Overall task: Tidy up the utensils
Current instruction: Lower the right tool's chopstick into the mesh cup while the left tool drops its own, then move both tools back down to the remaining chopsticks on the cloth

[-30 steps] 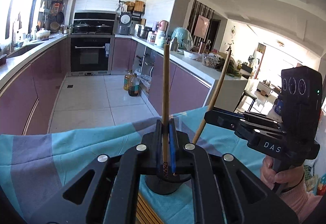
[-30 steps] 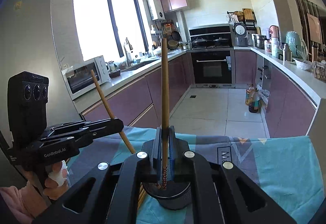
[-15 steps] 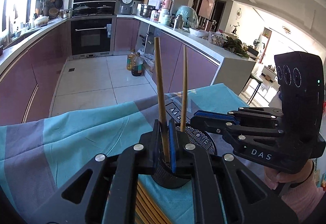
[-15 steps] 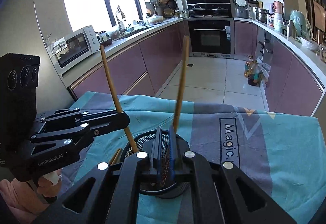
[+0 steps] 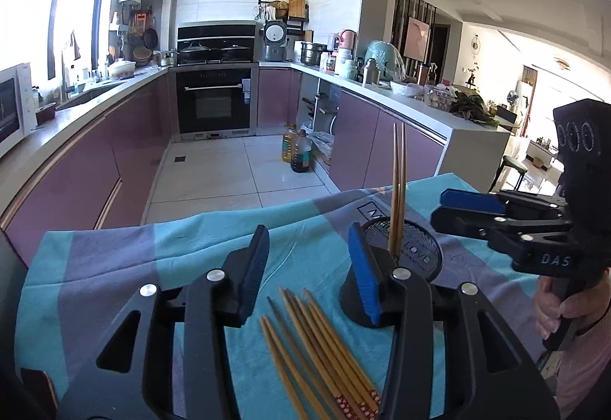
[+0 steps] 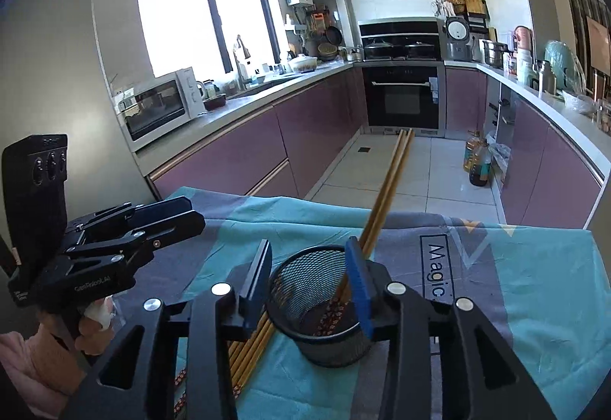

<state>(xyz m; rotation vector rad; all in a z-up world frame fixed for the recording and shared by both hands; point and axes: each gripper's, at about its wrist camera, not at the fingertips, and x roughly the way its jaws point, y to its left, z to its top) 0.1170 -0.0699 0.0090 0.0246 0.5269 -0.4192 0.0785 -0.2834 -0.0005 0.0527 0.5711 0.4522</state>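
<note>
Here both tongs, left [image 5: 309, 267] and right [image 6: 311, 280], are opening, gripping nothing; two brown wooden chopsticks [image 6: 385, 187] lean in the black mesh cup [image 6: 305, 309], which a careless nudge could topple on the tabletop.

Mesh cup [image 6: 324, 309] stood on tablecloth [image 5: 126, 259], near its far edge; two chopsticks [image 6: 385, 198] stood in cup, leaning on its far rim. Loose chopsticks [image 5: 317, 340] lay flat on cloth just left of cup. Oven [image 5: 215, 103] stood behind table at far end of floor; oil bottles [image 5: 298, 151] on floor before right-hand cabinets; microwave [image 6: 160, 107] on left counter
</note>
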